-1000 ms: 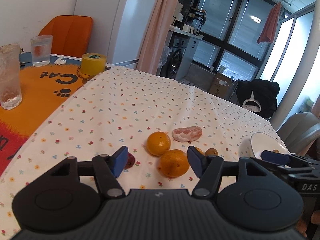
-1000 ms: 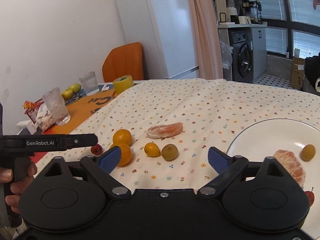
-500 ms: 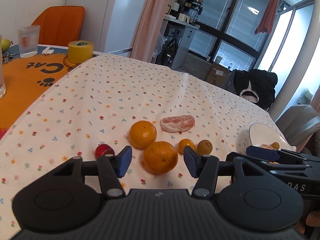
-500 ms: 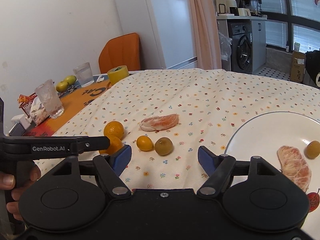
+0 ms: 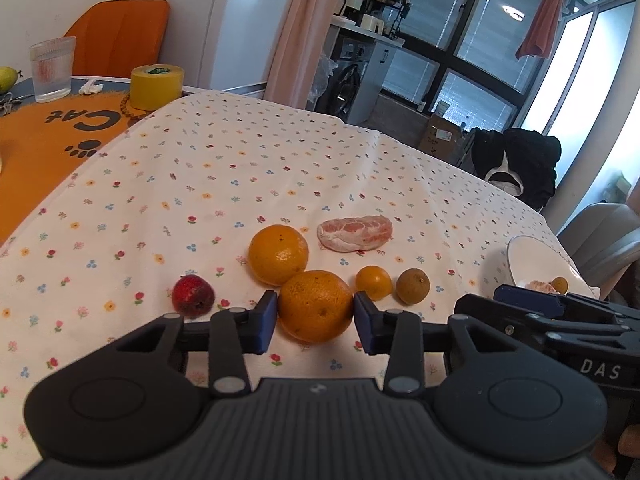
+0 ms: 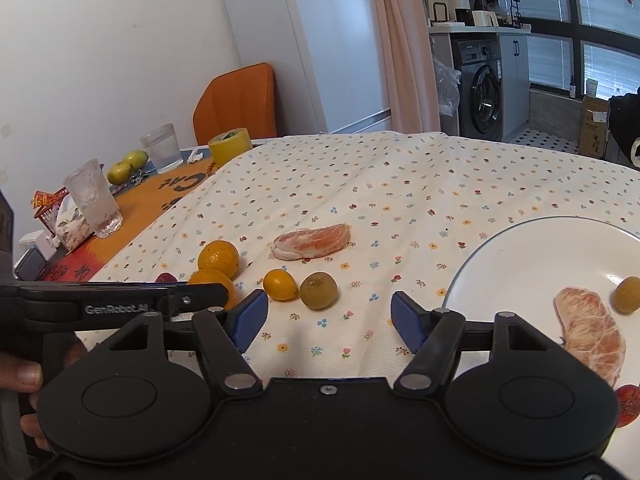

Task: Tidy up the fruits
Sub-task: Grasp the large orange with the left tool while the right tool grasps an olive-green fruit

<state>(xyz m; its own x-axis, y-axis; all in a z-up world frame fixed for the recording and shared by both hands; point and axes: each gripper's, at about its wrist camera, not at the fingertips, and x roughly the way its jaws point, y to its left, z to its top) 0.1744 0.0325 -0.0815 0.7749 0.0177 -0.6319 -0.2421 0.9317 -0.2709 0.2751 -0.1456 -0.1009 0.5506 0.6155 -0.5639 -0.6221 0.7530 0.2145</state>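
Observation:
My left gripper [image 5: 315, 322] is low over the flowered tablecloth, its blue pads pressed against both sides of the near orange [image 5: 316, 306], which rests on the cloth. A second orange [image 5: 279, 254] touches it from behind. A red fruit [image 5: 193, 295] lies to the left; a kumquat [image 5: 373, 282] and a brownish-green fruit [image 5: 413, 285] lie to the right. A peeled citrus piece [image 5: 355, 233] is farther back. My right gripper [image 6: 330, 322] is open over bare cloth beside the white plate [image 6: 520, 264]. The plate holds a peeled piece [image 6: 592, 336], a small olive fruit [image 6: 627, 294] and a red fruit [image 6: 626, 406].
An orange mat [image 5: 48, 136] on the left carries two glasses [image 6: 94, 204], a yellow tape roll [image 5: 157, 86], green apples [image 6: 127, 166] and snack packets. An orange chair [image 5: 120, 36] stands behind. A hand [image 6: 24, 376] grips the left gripper's handle. The table's far edge drops toward the window.
My left gripper has dropped toward the near orange and its jaws have drawn in until the pads meet the fruit. The right gripper's jaws have narrowed a little and stay open.

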